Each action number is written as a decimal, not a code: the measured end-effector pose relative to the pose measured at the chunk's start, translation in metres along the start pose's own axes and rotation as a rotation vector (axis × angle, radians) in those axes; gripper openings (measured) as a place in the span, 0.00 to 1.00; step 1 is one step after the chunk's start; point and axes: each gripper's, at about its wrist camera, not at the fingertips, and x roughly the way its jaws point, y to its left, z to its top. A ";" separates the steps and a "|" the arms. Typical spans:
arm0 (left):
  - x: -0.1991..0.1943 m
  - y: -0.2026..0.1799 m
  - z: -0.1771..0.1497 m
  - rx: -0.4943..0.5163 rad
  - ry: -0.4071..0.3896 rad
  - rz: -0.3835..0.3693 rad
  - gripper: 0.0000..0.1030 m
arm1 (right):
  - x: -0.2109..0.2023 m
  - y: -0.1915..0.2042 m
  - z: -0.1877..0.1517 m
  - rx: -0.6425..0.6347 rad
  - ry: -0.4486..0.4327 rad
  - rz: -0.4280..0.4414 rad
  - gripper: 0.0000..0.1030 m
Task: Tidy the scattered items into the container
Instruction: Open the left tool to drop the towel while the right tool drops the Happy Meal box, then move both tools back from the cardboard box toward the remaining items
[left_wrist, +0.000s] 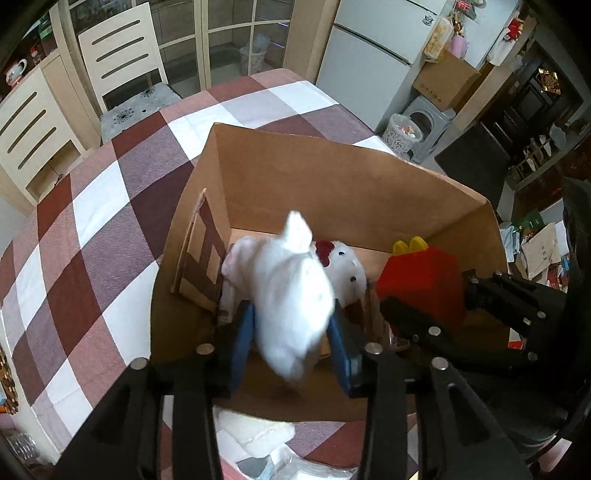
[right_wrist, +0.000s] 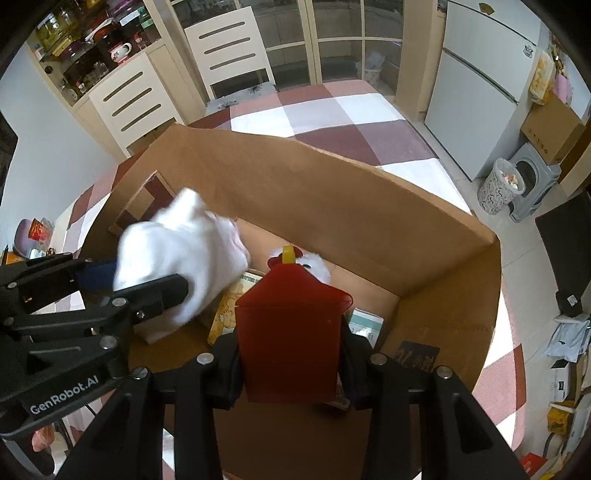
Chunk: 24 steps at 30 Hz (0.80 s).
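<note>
Cardboard box (left_wrist: 332, 184) stands open on the checked table (left_wrist: 92, 221), filling the middle of both views. Both grippers reach down over its near edge. The left gripper (left_wrist: 291, 325) has its blue-padded fingers (left_wrist: 242, 332) pressed on a white plush toy (left_wrist: 291, 291), blurred, above the box floor. Just right, the right gripper (right_wrist: 291, 354) clamps a red house-shaped box (right_wrist: 291, 332), upright, above a small plush chicken (right_wrist: 314, 264).
</note>
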 end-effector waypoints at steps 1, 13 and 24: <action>-0.001 0.000 0.000 0.000 -0.004 -0.003 0.46 | 0.000 0.000 0.000 0.000 0.003 -0.001 0.40; -0.020 0.000 -0.005 0.005 -0.035 0.003 0.49 | -0.026 -0.001 0.001 0.011 -0.042 -0.005 0.46; -0.066 -0.010 -0.033 0.025 -0.085 0.026 0.59 | -0.081 -0.005 -0.012 0.068 -0.123 0.004 0.46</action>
